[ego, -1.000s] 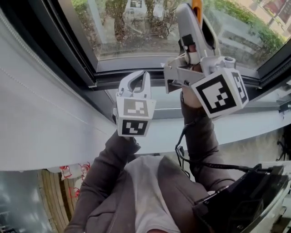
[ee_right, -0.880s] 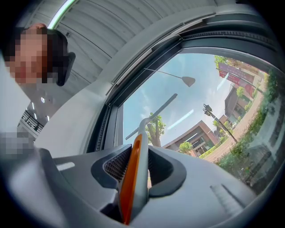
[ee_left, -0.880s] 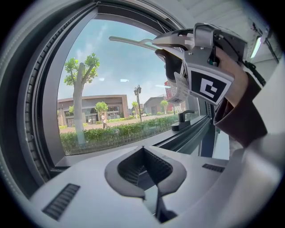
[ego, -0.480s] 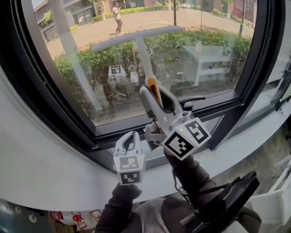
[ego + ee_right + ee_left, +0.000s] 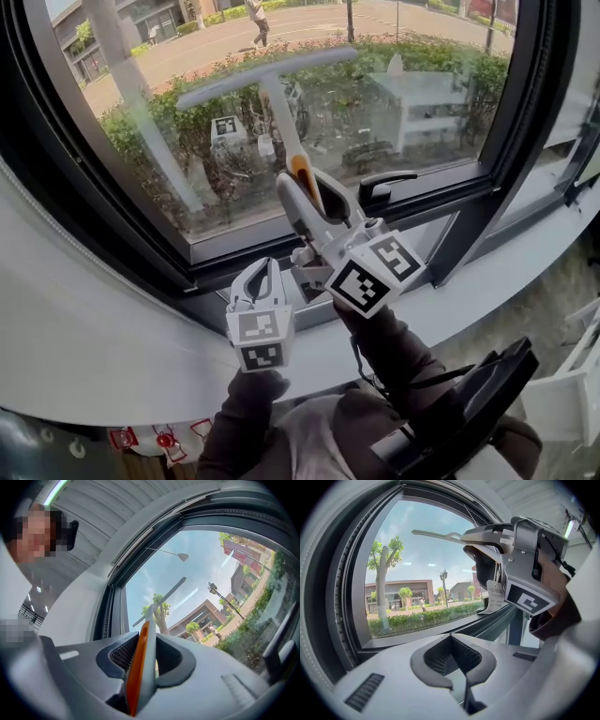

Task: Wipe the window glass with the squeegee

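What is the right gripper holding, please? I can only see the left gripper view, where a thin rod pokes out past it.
Observer: The right gripper is shut on a squeegee, clamping its orange and grey grip.
Operator: Thank you. Where is the blade?
Observer: In the head view the blade lies across the window glass above the gripper, tilted, with its left end lower. I cannot tell whether it touches the glass.
Operator: Is anything close beside that gripper?
Observer: A black window handle sits on the lower frame, just to the gripper's right.
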A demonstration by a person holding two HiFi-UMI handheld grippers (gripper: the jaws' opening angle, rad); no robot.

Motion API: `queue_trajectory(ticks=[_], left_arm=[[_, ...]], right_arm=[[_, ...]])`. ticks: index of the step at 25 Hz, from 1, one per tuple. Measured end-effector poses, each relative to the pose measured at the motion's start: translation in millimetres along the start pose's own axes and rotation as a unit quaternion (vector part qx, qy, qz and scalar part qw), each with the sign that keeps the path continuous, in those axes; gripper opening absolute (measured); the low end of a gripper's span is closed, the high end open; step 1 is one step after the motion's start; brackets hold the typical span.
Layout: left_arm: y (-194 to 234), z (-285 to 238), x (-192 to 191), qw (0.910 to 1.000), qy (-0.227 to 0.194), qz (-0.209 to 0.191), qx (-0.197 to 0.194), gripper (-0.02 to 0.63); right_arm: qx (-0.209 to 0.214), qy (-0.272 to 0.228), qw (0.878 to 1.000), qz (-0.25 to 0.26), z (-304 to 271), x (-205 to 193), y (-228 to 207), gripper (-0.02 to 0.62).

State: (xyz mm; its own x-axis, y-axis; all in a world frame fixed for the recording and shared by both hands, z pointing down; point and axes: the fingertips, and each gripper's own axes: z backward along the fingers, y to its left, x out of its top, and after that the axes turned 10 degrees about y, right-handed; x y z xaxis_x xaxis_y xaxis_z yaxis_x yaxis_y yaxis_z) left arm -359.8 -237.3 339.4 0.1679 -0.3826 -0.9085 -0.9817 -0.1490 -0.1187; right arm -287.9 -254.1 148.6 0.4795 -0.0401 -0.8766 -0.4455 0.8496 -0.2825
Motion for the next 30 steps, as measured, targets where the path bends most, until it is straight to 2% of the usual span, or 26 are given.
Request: queue_trajectory(ticks=[30], left_arm=[[-9,17,-21,0.9999,0.013,-0.008,-0.003,0.002]], right_arm=[[-0.023,0.034,0.998,-0.047,32,-49,-10,0.098]])
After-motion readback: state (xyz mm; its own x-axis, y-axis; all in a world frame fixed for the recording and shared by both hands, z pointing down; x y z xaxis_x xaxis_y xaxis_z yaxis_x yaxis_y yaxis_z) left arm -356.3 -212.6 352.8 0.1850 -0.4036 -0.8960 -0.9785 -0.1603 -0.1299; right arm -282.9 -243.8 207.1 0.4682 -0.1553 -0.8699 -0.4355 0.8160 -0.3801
